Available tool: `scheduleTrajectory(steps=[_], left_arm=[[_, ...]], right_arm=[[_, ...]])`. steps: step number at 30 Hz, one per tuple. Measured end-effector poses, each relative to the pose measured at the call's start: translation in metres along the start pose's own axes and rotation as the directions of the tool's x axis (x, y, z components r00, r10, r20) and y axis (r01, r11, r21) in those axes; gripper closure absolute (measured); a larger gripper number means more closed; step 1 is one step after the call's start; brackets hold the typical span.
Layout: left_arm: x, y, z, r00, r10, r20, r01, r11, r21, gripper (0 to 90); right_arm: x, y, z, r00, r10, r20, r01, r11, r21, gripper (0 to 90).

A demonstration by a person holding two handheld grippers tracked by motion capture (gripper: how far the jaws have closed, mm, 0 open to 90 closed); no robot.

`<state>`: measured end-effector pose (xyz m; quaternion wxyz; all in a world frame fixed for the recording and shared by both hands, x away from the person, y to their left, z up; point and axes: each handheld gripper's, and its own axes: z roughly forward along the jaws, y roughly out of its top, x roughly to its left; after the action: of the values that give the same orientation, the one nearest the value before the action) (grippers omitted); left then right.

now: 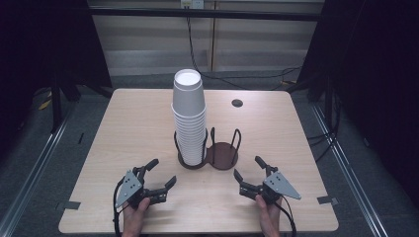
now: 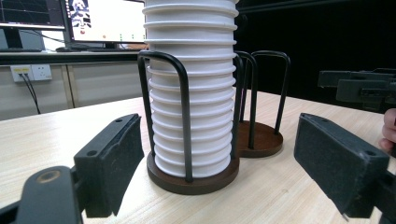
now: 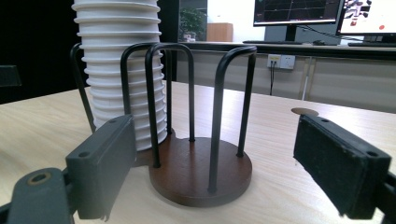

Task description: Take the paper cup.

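Both grippers rest low near my edge of the table (image 1: 123, 123): from the high view my left gripper (image 1: 162, 174) and my right gripper (image 1: 247, 168) sit with jaws spread wide and empty, angled inward toward the cup holder (image 1: 222, 154) between them, a fair starting stance for working from either side. On that holder's left base stands the stack of white paper cups (image 1: 189, 116), nested upside down and caged by black wire loops, which I judge keep the tall column from toppling; the right base is bare. In the left gripper view, my left gripper (image 2: 217, 154) frames the stack (image 2: 191, 93) squarely, pads well apart from it, the dark round base beneath and the empty base (image 2: 261, 140) behind to the right; my other gripper shows farther off at the right edge. In the right gripper view, my right gripper (image 3: 215, 163) opens toward the empty base (image 3: 201, 172) with its wire loops, and the cups (image 3: 119, 70) rise just behind on the left. Neither gripper touches anything yet.
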<state>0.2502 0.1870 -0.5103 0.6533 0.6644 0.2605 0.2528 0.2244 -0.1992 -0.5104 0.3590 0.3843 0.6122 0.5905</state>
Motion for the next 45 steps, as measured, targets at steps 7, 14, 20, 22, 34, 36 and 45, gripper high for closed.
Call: scheduleTrajectory(steps=[7, 14, 20, 22, 34, 36, 45], left_arm=[[0.001, 0.000, 0.001, 0.9997, -0.020, 0.010, 0.020, 0.9998, 0.006, 15.6], [0.001, 0.000, 0.001, 0.9999, -0.012, 0.011, 0.012, 0.9999, 0.005, 15.6], [0.001, 0.000, 0.000, 0.9998, 0.004, 0.018, -0.004, 1.0000, -0.002, 15.7], [0.001, 0.000, 0.000, 0.9998, 0.003, 0.018, -0.003, 1.0000, -0.001, 15.7], [0.001, 0.000, 0.000, 0.9998, -0.001, 0.020, 0.001, 1.0000, 0.000, 15.7], [0.001, 0.000, 0.000, 0.9998, -0.001, 0.018, 0.001, 1.0000, 0.000, 15.7], [0.002, 0.000, -0.003, 0.9999, -0.009, -0.009, 0.009, 1.0000, -0.002, 15.7]], right_arm=[[-0.002, 0.001, -0.002, 0.9979, 0.042, -0.050, -0.040, 0.999, 0.027, 12.4], [0.001, 0.003, 0.002, 0.9995, 0.026, -0.018, -0.025, 0.995, 0.097, 12.4], [0.000, 0.006, 0.007, 0.9972, 0.067, -0.034, -0.060, 0.985, 0.161, 12.7], [0.001, 0.008, 0.008, 0.9970, 0.061, -0.047, -0.052, 0.982, 0.180, 12.6], [-0.002, 0.030, 0.003, 0.9791, 0.083, -0.186, -0.064, 0.992, 0.107, 23.8], [-0.001, 0.033, 0.003, 0.9729, 0.093, -0.212, -0.072, 0.992, 0.104, 22.6], [0.001, 0.049, 0.012, 0.9621, 0.086, -0.259, -0.051, 0.989, 0.138, 22.6]])
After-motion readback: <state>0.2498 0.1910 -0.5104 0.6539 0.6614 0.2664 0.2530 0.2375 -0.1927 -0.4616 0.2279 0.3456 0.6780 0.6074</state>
